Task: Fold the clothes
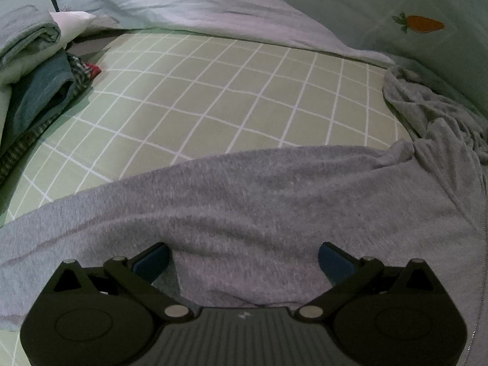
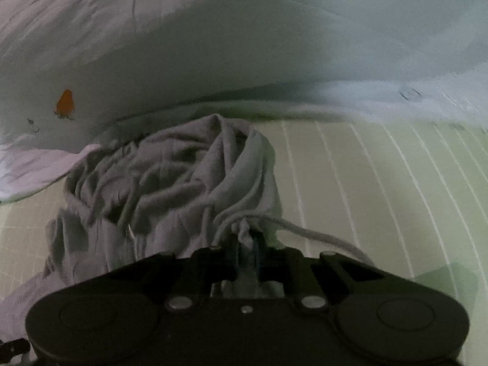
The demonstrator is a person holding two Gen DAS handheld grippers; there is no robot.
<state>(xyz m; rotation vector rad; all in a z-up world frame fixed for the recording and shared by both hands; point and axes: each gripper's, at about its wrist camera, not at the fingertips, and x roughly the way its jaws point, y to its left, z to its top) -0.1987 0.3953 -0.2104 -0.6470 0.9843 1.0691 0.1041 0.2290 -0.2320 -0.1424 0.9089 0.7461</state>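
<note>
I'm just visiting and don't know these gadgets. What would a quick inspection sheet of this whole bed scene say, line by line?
Surface: green checked bedsheet, mostly bare in the middle.
Job's things: grey hooded garment, body spread flat, hood end bunched up, drawstring trailing onto the sheet.
Clutter: stack of folded clothes at the far left.
Grippers: left gripper open over the flat grey fabric; right gripper shut on the bunched hood end.
Cables: nothing seen.
Surroundings: pale duvet with a carrot print heaped along the far side.
</note>
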